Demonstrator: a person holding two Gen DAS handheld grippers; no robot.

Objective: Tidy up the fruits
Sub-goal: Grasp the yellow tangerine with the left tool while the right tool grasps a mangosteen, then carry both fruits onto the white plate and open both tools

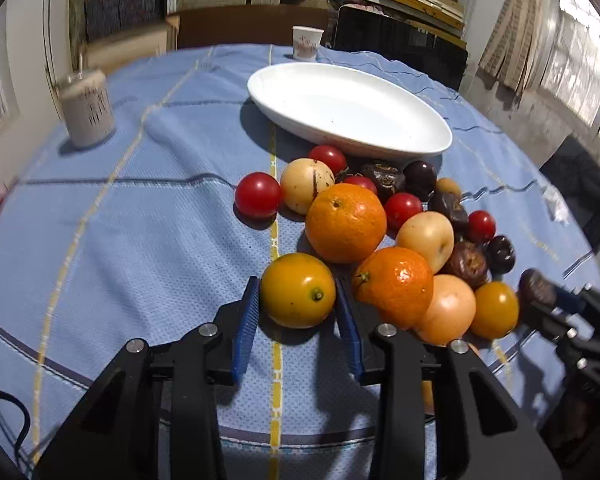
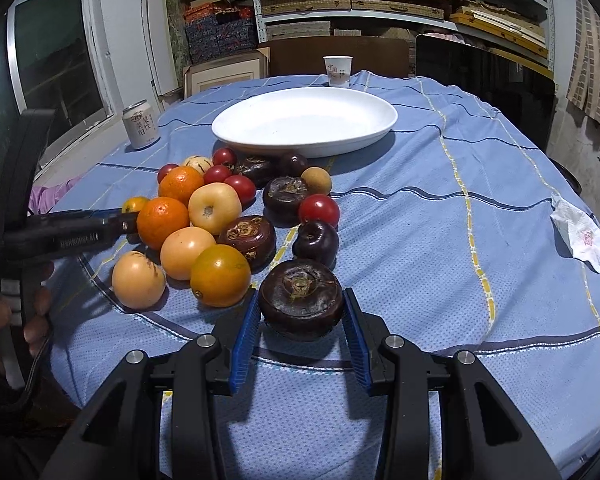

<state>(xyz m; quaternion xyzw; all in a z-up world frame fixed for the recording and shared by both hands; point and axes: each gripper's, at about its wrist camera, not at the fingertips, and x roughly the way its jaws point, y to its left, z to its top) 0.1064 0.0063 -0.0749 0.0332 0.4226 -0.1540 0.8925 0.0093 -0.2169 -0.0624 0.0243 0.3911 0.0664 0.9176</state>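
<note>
With both claws clamped, left gripper [image 1: 296, 300] on yellow-orange fruit [image 1: 298, 290] at pile's near left, right gripper [image 2: 302, 320] on dark chestnut-like fruit [image 2: 301, 299] at near right, pickup step; next probably lift, carry to far white plate [image 2: 374, 132].

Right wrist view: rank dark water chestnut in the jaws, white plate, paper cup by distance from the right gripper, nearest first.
1. Dark water chestnut: between the right gripper pads, at the fingertips.
2. White plate: mid-table, beyond the fruit pile.
3. Paper cup: far table edge, behind the plate.
</note>
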